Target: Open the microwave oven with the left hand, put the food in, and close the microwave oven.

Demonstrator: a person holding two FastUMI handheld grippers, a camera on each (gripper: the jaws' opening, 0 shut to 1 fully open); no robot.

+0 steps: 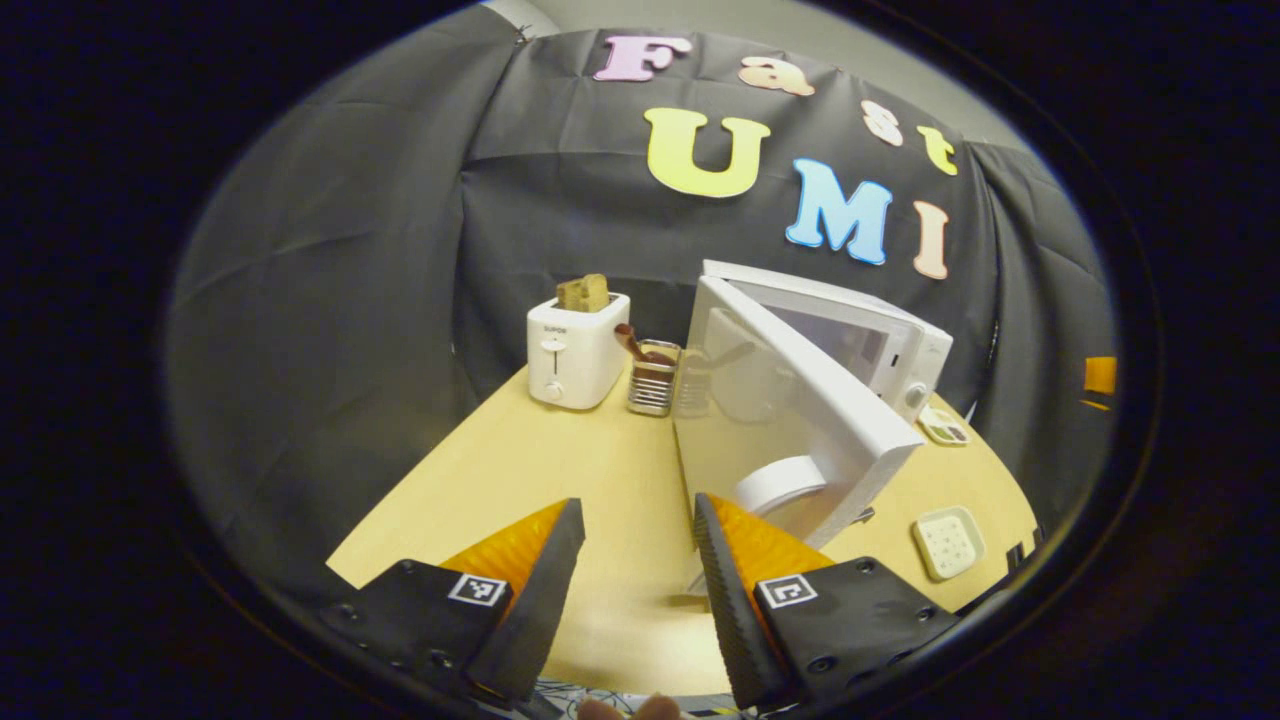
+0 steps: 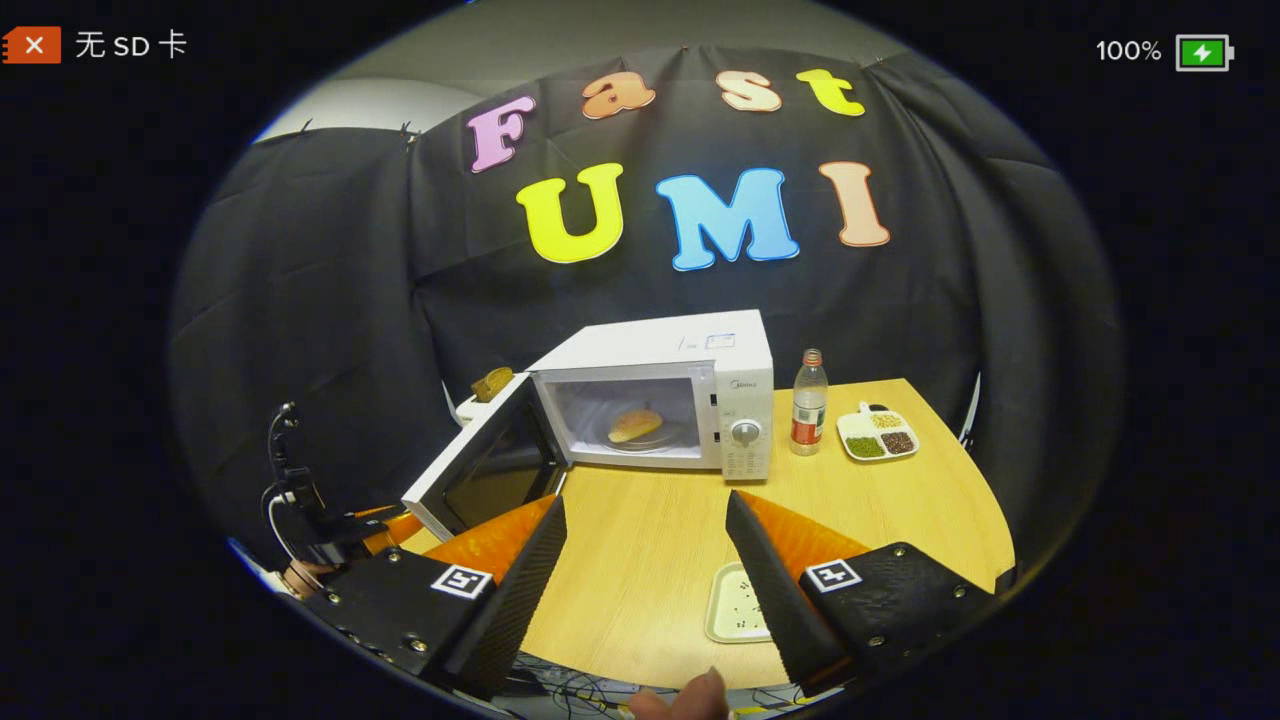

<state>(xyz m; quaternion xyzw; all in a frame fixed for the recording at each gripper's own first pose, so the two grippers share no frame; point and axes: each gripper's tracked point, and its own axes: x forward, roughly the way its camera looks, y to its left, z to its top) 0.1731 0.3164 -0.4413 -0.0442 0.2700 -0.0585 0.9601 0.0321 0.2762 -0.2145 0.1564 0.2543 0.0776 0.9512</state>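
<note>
I see both my left gripper (image 1: 638, 560) and right gripper (image 2: 645, 560) spread and empty above the table (image 2: 640, 540), while the bread (image 2: 635, 424) sits inside the microwave (image 2: 690, 400), its door (image 2: 480, 465) swung open

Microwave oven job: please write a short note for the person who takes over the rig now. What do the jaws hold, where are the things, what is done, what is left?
Left gripper: jaws open, holding nothing, low over the table in front of the open door.
Right gripper: jaws open, holding nothing, back from the microwave oven.
Food: a bread roll, on the plate inside the oven's chamber.
Done: door opened, food put in.
Left: close the door, which swings out to the oven's left side; the left gripper is the nearer one to it.
</note>
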